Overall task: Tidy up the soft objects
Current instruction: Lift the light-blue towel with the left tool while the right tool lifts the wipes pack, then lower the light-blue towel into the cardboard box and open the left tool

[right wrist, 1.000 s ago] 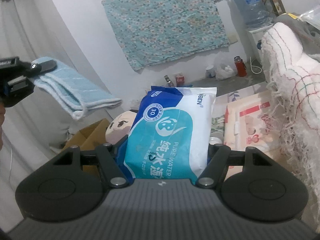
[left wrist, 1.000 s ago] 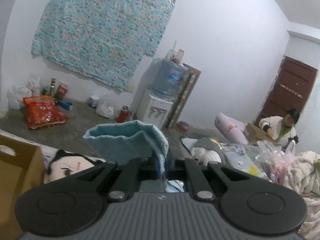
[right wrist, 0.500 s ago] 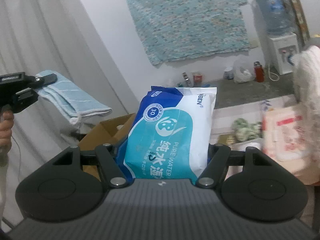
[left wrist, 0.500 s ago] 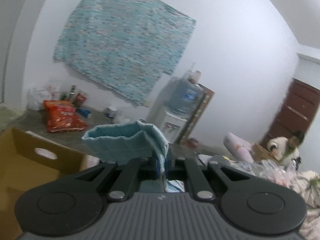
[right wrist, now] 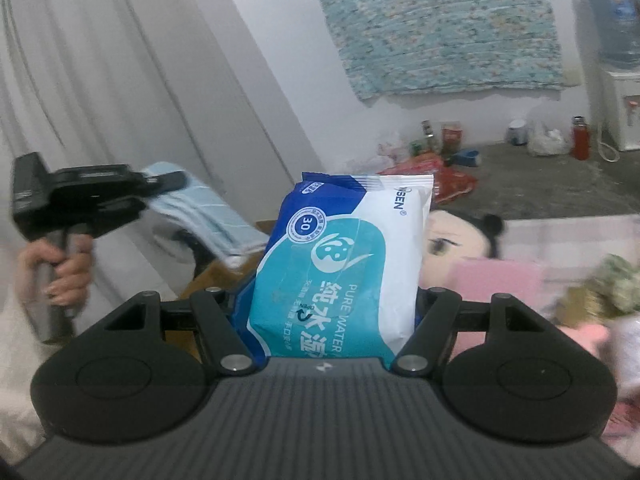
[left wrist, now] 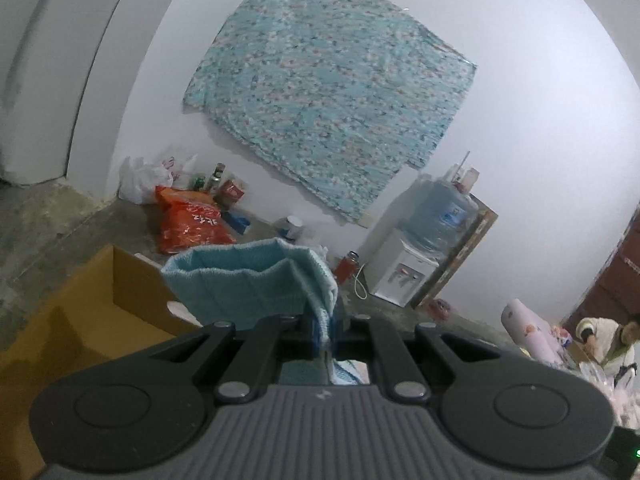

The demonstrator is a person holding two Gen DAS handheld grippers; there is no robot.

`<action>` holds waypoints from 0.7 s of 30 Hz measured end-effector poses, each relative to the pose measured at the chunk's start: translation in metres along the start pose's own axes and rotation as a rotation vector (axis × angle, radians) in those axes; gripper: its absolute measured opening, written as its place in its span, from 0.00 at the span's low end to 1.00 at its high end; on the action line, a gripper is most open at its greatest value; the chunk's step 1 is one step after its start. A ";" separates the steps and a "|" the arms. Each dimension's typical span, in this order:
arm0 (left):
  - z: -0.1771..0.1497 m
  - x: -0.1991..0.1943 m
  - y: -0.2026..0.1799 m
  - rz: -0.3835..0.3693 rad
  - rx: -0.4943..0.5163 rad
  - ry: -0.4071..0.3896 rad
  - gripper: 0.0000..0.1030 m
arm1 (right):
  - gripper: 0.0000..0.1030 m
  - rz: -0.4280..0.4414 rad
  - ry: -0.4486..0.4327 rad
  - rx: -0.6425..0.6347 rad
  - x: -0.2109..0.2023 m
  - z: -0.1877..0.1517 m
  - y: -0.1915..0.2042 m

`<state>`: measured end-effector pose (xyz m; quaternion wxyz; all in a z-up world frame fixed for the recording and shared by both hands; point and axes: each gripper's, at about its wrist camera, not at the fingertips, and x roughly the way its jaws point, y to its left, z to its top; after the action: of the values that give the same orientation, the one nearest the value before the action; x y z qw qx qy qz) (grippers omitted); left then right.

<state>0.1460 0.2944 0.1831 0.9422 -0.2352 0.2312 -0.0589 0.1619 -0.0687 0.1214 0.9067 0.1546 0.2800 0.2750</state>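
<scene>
Clenching the jaws of the left gripper (left wrist: 326, 324) fully on a thin edge of the folded light-blue towel (left wrist: 248, 280), with the rest of the cloth fanning out ahead of the fingers at the centre of the left wrist view. Grasping, with the jaws of the right gripper (right wrist: 332, 304) set wide, the lower end of the blue-and-white wet-wipes pack (right wrist: 340, 260), which is standing upright at the centre of the right wrist view. Carrying both in the air; judging by the blur, travelling fast.

Showing the open cardboard box (left wrist: 136, 276) at the lower left of the left wrist view, just below and left of the towel; probably the place for both soft things. Showing also, at the left edge of the right wrist view, a hand (right wrist: 60, 276) gripping the handle of the other tool, the towel drooping from it above the box's brown corner.

Doing this well, as a judgement:
- slowing before reaching the box, since the towel is hanging by one pinched edge and could be swinging or slipping;
- bringing the towel over the opening and lowering it before letting go, so the fold is not spilling over the rim;
- holding the wipes pack level and clear of the plush doll (right wrist: 452, 240) behind it;
- placing one item at a time, avoiding a clash of grippers over the box.
</scene>
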 end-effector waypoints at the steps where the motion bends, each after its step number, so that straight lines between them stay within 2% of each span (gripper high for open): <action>1: 0.005 0.006 0.010 -0.005 -0.016 -0.004 0.06 | 0.65 0.013 0.005 -0.004 0.013 0.005 0.009; 3: 0.013 0.022 0.034 -0.035 -0.041 0.013 0.06 | 0.65 0.031 0.011 -0.015 0.035 0.014 0.026; 4: 0.013 0.031 0.052 -0.026 -0.068 0.024 0.06 | 0.65 0.043 0.015 -0.027 0.049 0.019 0.036; 6: 0.006 0.054 0.090 0.020 -0.112 0.110 0.07 | 0.65 0.060 0.023 -0.040 0.080 0.028 0.054; 7: 0.000 0.065 0.109 0.075 -0.122 0.140 0.07 | 0.65 0.069 0.032 -0.048 0.095 0.033 0.061; 9: -0.011 0.093 0.144 0.221 -0.077 0.241 0.07 | 0.65 0.077 0.061 -0.061 0.130 0.041 0.077; 11: -0.017 0.109 0.168 0.289 -0.058 0.314 0.08 | 0.65 0.048 0.111 -0.071 0.163 0.046 0.097; 12: -0.017 0.114 0.173 0.302 -0.034 0.351 0.12 | 0.65 0.048 0.135 -0.075 0.178 0.046 0.104; 13: -0.018 0.119 0.177 0.326 0.005 0.387 0.24 | 0.65 0.057 0.154 -0.075 0.190 0.045 0.111; 15: -0.020 0.122 0.180 0.394 0.071 0.428 0.24 | 0.65 0.059 0.178 -0.074 0.212 0.043 0.123; 18: -0.018 0.121 0.171 0.412 0.161 0.484 0.35 | 0.65 0.053 0.200 -0.083 0.230 0.037 0.141; 20: -0.018 0.111 0.160 0.455 0.221 0.486 0.69 | 0.65 0.051 0.216 -0.083 0.232 0.029 0.148; 21: -0.016 0.105 0.155 0.492 0.254 0.461 0.70 | 0.65 0.051 0.224 -0.083 0.233 0.027 0.148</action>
<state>0.2316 0.4014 0.0549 0.8729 -0.0342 0.4783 0.0899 0.2780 0.1828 0.1086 0.8681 0.0922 0.3637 0.3250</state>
